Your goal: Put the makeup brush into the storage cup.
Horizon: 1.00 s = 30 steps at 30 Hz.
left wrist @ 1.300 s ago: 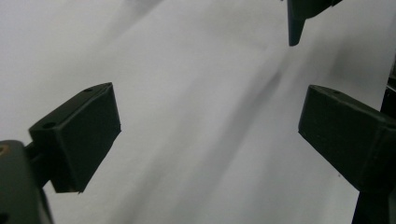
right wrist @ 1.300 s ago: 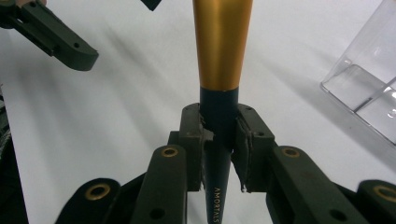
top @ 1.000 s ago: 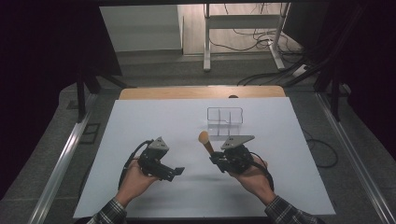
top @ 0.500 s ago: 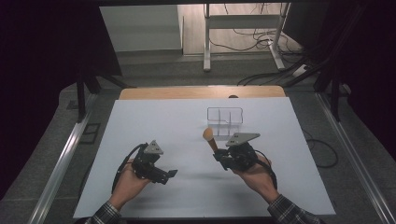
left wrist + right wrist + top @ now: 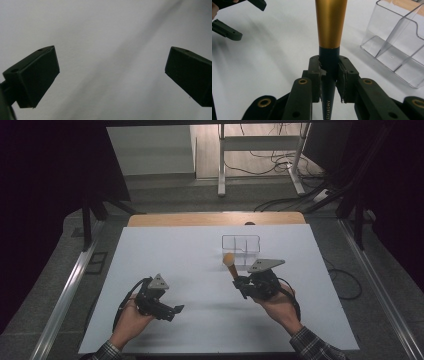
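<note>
White bench fills the frame, a clear organizer at its far centre. Right gripper, jaws clamped on a gold-ferruled brush, aims its long axis toward 11 o'clock, organizer just beyond at 12. Left gripper hangs wide open, empty.

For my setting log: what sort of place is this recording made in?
Probably a lab or workshop data-collection station: a white-covered table under a fixed camera, loose cables on the floor behind, and dark screens around it.
</note>
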Available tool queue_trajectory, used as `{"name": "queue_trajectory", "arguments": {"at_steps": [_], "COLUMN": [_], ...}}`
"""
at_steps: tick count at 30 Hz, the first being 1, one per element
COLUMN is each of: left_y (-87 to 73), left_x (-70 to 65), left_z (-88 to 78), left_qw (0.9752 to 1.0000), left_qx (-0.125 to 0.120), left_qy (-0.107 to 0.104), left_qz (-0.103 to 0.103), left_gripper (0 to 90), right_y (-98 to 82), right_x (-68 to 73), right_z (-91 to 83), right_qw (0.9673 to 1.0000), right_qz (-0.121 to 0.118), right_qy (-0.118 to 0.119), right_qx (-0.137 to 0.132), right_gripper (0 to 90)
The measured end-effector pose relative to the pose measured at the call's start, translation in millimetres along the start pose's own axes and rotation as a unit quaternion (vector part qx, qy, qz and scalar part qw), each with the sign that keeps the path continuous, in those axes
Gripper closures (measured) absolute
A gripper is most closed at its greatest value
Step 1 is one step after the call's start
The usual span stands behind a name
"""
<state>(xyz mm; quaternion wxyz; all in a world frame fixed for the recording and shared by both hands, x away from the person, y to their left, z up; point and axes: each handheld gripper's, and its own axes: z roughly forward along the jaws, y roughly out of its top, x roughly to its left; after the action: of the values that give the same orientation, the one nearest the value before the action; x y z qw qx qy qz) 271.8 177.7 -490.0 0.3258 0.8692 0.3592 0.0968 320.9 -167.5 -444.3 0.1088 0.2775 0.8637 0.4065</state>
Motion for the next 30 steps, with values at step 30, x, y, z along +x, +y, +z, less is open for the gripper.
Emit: {"name": "queue_trajectory", "arguments": {"at_steps": [30], "left_y": [-34.6], "left_x": [12.6], "left_z": [-21.2], "left_qw": [0.9992], "left_qx": [-0.007], "left_qy": [0.006], "left_qz": [-0.038], "left_gripper": [0.0], "right_y": [-0.9], "right_x": [-18.2], "right_z": [-9.3], "right_qw": [0.9996], "right_qz": [0.018], "right_qy": [-0.016], "right_qx": [-0.017], "right_gripper": [74.0]}}
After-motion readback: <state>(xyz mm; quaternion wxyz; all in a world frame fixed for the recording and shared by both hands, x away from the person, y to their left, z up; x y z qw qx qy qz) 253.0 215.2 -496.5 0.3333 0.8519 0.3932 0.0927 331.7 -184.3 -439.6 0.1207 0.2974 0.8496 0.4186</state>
